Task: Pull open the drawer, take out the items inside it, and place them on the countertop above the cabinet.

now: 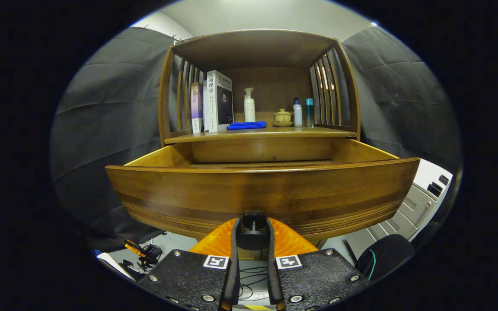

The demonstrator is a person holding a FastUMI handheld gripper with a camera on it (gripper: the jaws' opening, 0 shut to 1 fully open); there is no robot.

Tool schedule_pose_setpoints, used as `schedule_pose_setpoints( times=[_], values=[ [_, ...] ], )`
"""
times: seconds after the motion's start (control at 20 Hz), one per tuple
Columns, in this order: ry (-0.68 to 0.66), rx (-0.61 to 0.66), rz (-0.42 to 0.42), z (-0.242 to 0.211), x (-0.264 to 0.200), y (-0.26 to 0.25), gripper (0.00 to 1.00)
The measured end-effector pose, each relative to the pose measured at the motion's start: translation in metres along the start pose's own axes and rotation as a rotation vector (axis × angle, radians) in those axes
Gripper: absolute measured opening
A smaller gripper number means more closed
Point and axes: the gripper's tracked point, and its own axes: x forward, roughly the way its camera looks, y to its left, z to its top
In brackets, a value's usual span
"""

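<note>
The gripper [252, 231] has its two fingers closed on the dark round knob [253, 226] of the drawer [262, 190], one finger on each side of it, so the pull is the step in hand. The drawer front stands right ahead of the fingers and already juts well out of the cabinet [257, 86], its side walls running back beyond it. From here the drawer's floor is hidden behind the front panel, so I cannot tell what lies inside. To do this well, I would pull straight back along the drawer's line, level and slow, since a sideways tug could jam it. The drawer looks open enough; likely release the knob next, rise over the front edge and look in. The countertop [275, 133], beyond and above the fingers, holds books [218, 101], a blue cloth [247, 125] and bottles [249, 106], with bare room near its front.
</note>
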Motion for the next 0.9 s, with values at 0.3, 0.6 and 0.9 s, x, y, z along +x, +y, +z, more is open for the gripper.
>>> schedule_pose_setpoints(
  times=[0.3, 0.6, 0.9],
  values=[
    [0.033, 0.011, 0.053, -0.007, -0.011, 0.008, 0.57],
    [-0.062, -0.003, 0.041, 0.055, -0.036, -0.002, 0.96],
    [-0.066, -0.029, -0.011, 0.129, -0.018, -0.003, 0.96]
  ],
)
